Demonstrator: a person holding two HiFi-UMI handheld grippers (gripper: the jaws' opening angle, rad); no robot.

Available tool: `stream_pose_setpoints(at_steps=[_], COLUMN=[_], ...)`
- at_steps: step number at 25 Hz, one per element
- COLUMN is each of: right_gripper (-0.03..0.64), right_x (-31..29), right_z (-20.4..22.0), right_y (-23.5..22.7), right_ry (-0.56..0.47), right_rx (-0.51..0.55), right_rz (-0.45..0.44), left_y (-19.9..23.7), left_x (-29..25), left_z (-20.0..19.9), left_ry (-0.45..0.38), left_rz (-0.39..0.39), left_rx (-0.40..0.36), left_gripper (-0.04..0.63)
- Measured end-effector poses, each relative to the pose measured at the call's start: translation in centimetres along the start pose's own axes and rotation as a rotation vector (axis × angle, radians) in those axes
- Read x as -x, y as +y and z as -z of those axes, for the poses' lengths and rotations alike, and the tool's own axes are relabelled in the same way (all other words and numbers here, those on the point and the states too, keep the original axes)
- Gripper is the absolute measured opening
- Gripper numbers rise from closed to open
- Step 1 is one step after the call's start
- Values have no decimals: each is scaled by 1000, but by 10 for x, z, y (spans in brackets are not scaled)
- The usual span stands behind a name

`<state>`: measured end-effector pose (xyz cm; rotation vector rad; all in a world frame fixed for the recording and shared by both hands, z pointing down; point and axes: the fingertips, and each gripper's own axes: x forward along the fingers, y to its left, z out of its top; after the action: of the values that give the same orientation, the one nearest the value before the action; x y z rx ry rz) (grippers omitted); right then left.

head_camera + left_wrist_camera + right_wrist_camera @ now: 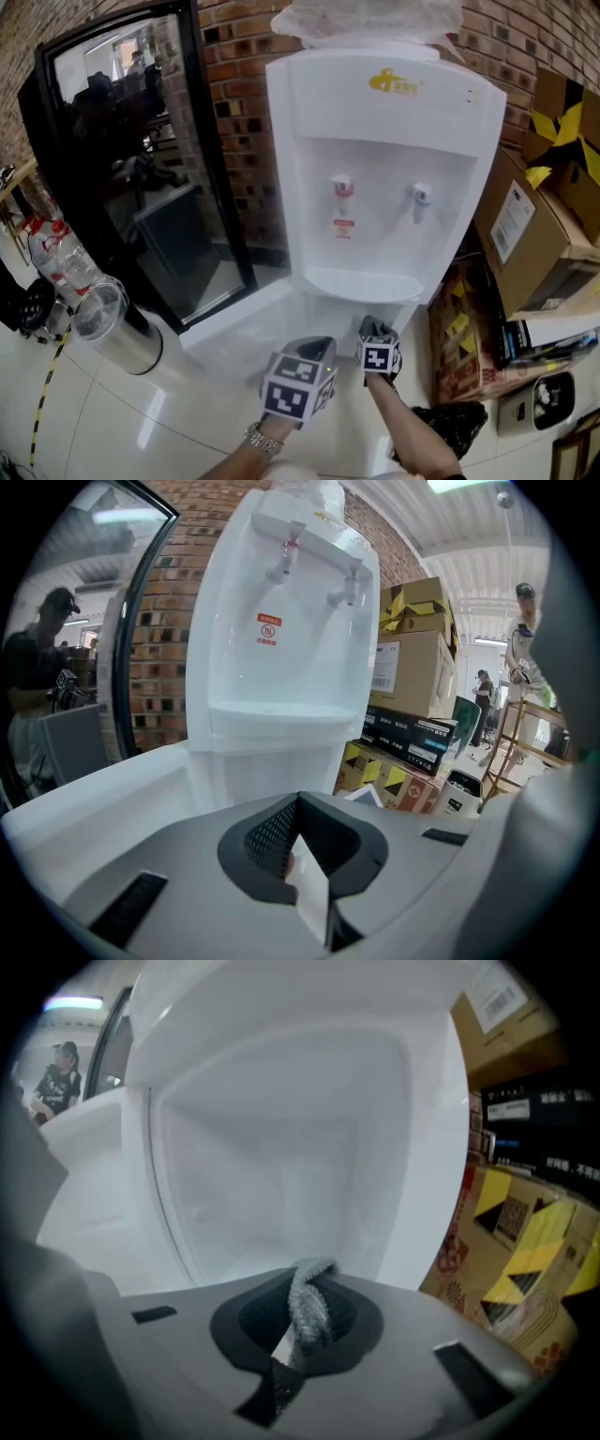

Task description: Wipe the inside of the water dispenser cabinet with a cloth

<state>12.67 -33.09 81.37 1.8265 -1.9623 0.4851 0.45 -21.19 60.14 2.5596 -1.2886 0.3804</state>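
The white water dispenser (384,178) stands against the brick wall. Its lower cabinet (349,314) is open, and the white door (234,330) swings out to the left. My right gripper (378,354) sits just in front of the opening, shut on a grey cloth (307,1309). In the right gripper view the bare white inside of the cabinet (281,1157) fills the picture past the right gripper (305,1324). My left gripper (300,380) hangs lower and to the left, shut with nothing held. The left gripper (298,850) looks up at the dispenser (281,639) and its taps.
A black-framed glass door (141,169) stands at the left. A steel bin with a clear lid (117,330) and water bottles (56,258) sit on the floor beside it. Cardboard boxes (530,234) crowd the right side, with a black bag (455,427) below. A person (523,639) stands far off.
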Motion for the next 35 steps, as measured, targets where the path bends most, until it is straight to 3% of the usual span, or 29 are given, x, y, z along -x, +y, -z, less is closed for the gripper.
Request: stream_pose_setpoints(at_steps=[4, 6, 10, 13, 16, 24, 28, 31, 35], right_gripper=[8, 8, 8, 8, 9, 8, 8, 8, 8], right_x=[23, 30, 8, -10, -13, -43, -56, -67, -72], right_z=[-60, -76, -33, 8, 22, 3, 14, 40, 30], right_y=[-21, -29, -39, -31, -18, 59, 110, 119, 83], right_ry=[-205, -255, -114, 15, 72, 18, 36, 102, 75], right_rx=[-6, 2, -31, -1, 24, -12, 60, 85, 77], right_rz=[97, 135, 154, 112, 62, -233, -339, -321, -196], left_y=[1, 2, 2, 3, 6, 19, 34, 40, 42], left_x=[0, 1, 1, 1, -3, 3, 11, 15, 16], left_z=[0, 1, 0, 0, 5, 9, 14, 16, 14], left_ry=[-2, 0, -1, 0, 17, 30, 44, 46, 40], left_rz=[-1, -2, 1, 1, -6, -21, -49, -60, -55], left_rx=[1, 2, 1, -2, -3, 5, 13, 23, 30], left_gripper=[2, 2, 2, 2, 2, 2, 2, 2, 2])
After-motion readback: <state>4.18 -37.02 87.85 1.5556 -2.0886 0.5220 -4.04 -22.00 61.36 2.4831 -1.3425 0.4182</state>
